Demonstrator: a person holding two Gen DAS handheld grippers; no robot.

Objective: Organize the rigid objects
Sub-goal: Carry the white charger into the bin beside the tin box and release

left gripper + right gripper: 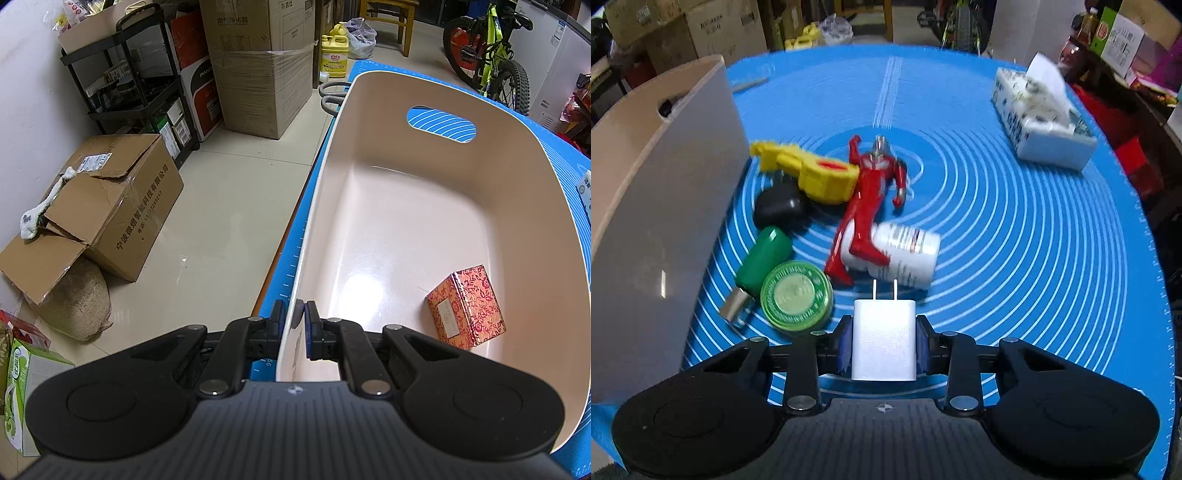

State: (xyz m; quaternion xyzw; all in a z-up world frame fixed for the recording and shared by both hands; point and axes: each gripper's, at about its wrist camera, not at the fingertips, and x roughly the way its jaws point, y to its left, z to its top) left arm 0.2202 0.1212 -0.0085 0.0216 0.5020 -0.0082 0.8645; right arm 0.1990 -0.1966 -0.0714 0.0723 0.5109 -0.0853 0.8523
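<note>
The right hand-held gripper (pixel 884 347) clamps the white charger (pixel 884 341); the bin (pixel 665 184) stands to its left, its rim pinched by the left hand-held gripper (pixel 294 325).

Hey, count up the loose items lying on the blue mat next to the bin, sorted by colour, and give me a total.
Yellow: 1, toy gun
Red: 1, action figure
Black: 1, rounded case
Green: 2, bottle and round tin
White: 2, pill bottle and charger plug, the plug between the right claw's pads
Total: 7
</note>
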